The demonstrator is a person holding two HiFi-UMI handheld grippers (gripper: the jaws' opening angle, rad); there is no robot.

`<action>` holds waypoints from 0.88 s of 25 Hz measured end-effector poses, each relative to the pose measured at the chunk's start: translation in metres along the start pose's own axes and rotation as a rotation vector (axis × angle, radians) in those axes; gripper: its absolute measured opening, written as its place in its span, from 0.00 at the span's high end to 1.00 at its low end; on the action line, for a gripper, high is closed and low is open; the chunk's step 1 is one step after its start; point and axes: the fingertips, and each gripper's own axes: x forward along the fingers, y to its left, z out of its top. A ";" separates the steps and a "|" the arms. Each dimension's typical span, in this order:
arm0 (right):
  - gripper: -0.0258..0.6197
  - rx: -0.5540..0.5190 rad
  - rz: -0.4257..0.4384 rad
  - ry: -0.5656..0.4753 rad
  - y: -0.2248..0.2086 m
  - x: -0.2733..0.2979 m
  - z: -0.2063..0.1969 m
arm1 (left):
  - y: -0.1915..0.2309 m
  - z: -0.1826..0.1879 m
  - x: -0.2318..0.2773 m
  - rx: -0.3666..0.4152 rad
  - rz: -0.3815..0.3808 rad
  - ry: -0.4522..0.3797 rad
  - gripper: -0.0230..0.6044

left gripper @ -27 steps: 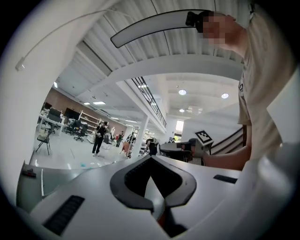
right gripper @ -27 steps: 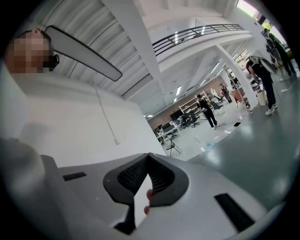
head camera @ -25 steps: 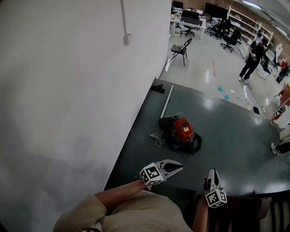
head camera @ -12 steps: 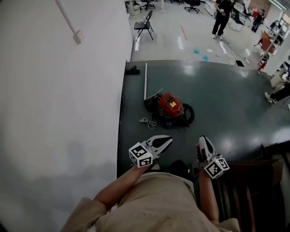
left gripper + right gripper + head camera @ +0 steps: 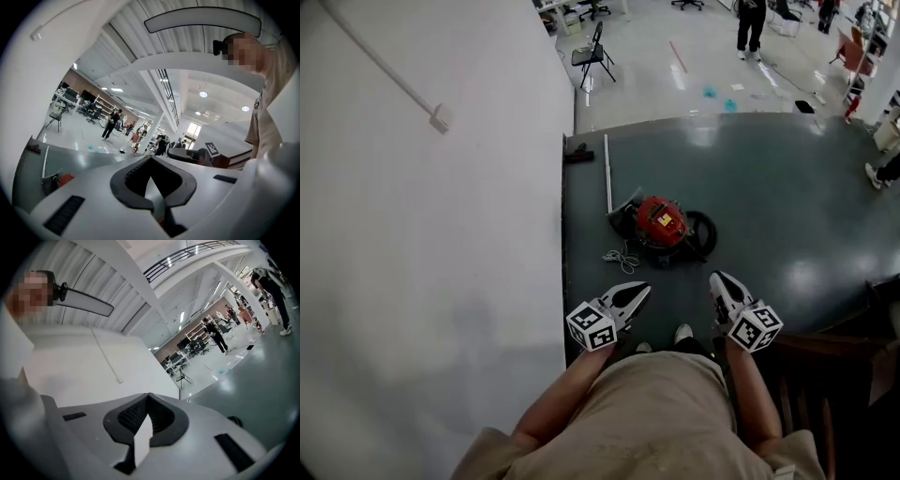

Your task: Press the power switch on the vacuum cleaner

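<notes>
The vacuum cleaner [image 5: 662, 225], a red canister with a black base and a looped black hose, sits on the dark green floor ahead of me. Its switch is too small to make out. My left gripper [image 5: 643, 290] is held low in front of my body, shut and empty, short of the vacuum and to its left. Beside it, my right gripper [image 5: 715, 277] is also shut with nothing in it, near the hose side. In the left gripper view the closed left gripper [image 5: 150, 159] points across the floor, with the red vacuum cleaner [image 5: 65, 178] small at lower left. The right gripper [image 5: 148, 395] shows closed in its own view.
A white wall [image 5: 431, 234] runs along the left. A metal tube [image 5: 607, 173], a floor nozzle [image 5: 577, 150] and a coiled cord [image 5: 624, 256] lie near the vacuum. Dark wooden furniture [image 5: 834, 375] stands at my right. Farther off are a folding chair [image 5: 592, 52] and a standing person [image 5: 750, 23].
The head view has swung left, so the vacuum now sits nearer the middle of the picture. Both grippers have stayed shut and drawn closer side by side in front of me.
</notes>
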 end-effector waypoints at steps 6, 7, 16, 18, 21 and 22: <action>0.95 0.004 0.019 0.026 -0.035 0.024 0.006 | 0.023 0.009 0.023 -0.165 0.017 -0.056 0.96; 0.95 0.010 0.020 0.038 -0.043 0.025 0.006 | 0.023 0.008 0.028 -0.196 0.023 -0.066 0.96; 0.95 0.058 0.020 0.130 -0.087 0.034 -0.002 | 0.056 -0.021 0.048 -0.313 0.106 -0.066 0.96; 0.95 0.053 0.003 0.152 -0.092 0.035 -0.001 | 0.063 -0.018 0.051 -0.316 0.102 -0.063 0.96; 0.95 0.073 -0.055 0.147 -0.108 0.045 0.001 | 0.079 -0.009 0.063 -0.268 0.060 -0.021 0.96; 0.95 0.075 -0.068 0.142 -0.112 0.052 0.002 | 0.087 -0.006 0.067 -0.240 0.051 -0.001 0.96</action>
